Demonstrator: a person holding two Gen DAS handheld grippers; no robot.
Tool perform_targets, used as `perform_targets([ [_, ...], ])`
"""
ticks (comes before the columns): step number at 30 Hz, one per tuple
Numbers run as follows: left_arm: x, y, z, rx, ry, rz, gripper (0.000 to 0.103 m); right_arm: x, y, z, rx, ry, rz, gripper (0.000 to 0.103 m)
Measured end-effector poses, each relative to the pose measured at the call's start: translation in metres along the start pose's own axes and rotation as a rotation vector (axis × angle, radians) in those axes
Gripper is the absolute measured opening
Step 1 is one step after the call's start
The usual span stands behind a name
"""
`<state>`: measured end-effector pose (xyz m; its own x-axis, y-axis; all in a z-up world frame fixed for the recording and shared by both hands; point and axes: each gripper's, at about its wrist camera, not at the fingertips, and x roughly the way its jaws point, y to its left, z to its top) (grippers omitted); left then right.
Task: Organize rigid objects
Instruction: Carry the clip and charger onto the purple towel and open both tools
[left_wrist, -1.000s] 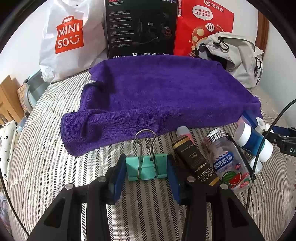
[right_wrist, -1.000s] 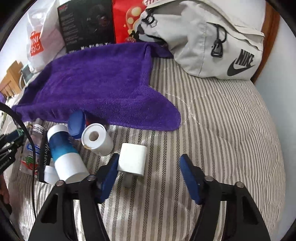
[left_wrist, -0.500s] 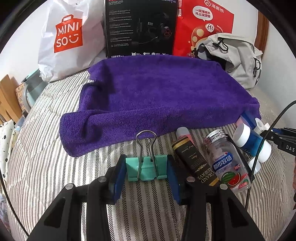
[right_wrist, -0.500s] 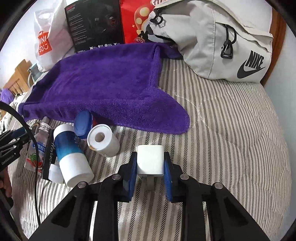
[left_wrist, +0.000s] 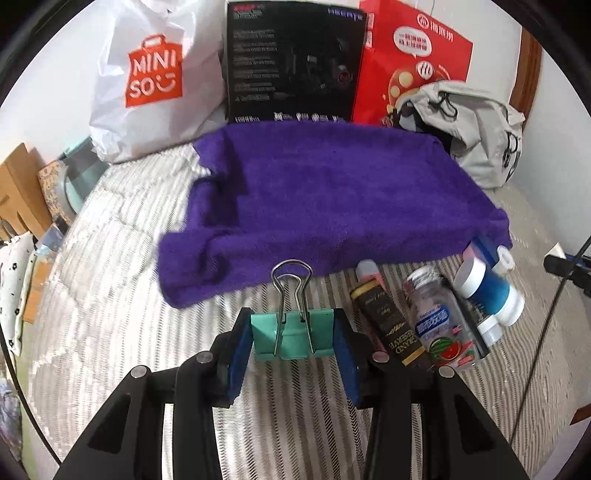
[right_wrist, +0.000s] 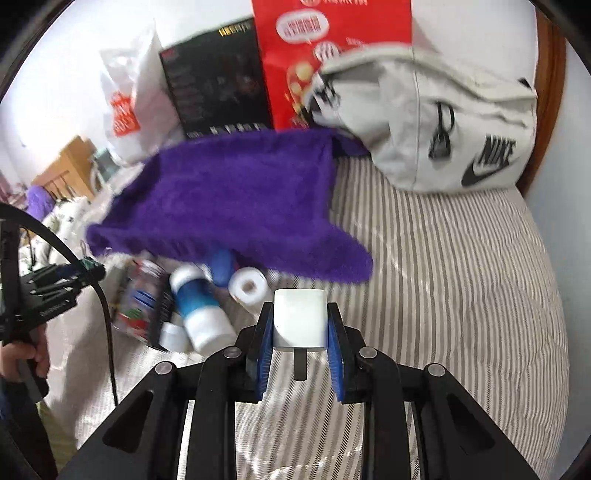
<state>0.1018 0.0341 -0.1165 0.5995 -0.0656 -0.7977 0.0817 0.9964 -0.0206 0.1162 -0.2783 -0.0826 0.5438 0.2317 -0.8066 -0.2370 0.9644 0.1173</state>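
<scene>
My left gripper (left_wrist: 293, 334) is shut on a teal binder clip (left_wrist: 291, 338), held above the striped bed with its wire handles pointing away from me. My right gripper (right_wrist: 300, 321) is shut on a white plug adapter (right_wrist: 300, 318), lifted off the bed with a prong hanging below. A purple towel (left_wrist: 332, 199) lies spread out behind both. At the towel's near edge sits a pile: a black tube (left_wrist: 388, 325), a clear candy bottle (left_wrist: 439, 328), a blue and white bottle (right_wrist: 199, 306) and a white roll (right_wrist: 248, 286).
Against the wall stand a white shopping bag (left_wrist: 155, 81), a black box (left_wrist: 291, 62) and a red box (left_wrist: 413, 62). A grey backpack (right_wrist: 436, 122) lies at the right end of the bed. A hand (right_wrist: 22, 354) holds the other gripper's handle at left.
The right gripper went from open around the white adapter to shut on it and has lifted it off the bed. The left gripper has risen a little with the binder clip.
</scene>
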Motion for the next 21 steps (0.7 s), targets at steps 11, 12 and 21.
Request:
perform_targets([
  [11,-0.037,0.017,0.051,-0.019,-0.041,0.055,0.040,0.005,0.015,0.084,-0.073,-0.103,0.073,0.026],
  [12,-0.038,0.019,0.057,-0.022,-0.043,0.058,0.040,0.014,0.017,0.093,-0.077,-0.103,0.084,0.026],
  [21,-0.020,0.032,0.107,-0.038,-0.036,0.085,0.040,0.118,0.017,0.144,-0.129,-0.012,0.116,0.026],
])
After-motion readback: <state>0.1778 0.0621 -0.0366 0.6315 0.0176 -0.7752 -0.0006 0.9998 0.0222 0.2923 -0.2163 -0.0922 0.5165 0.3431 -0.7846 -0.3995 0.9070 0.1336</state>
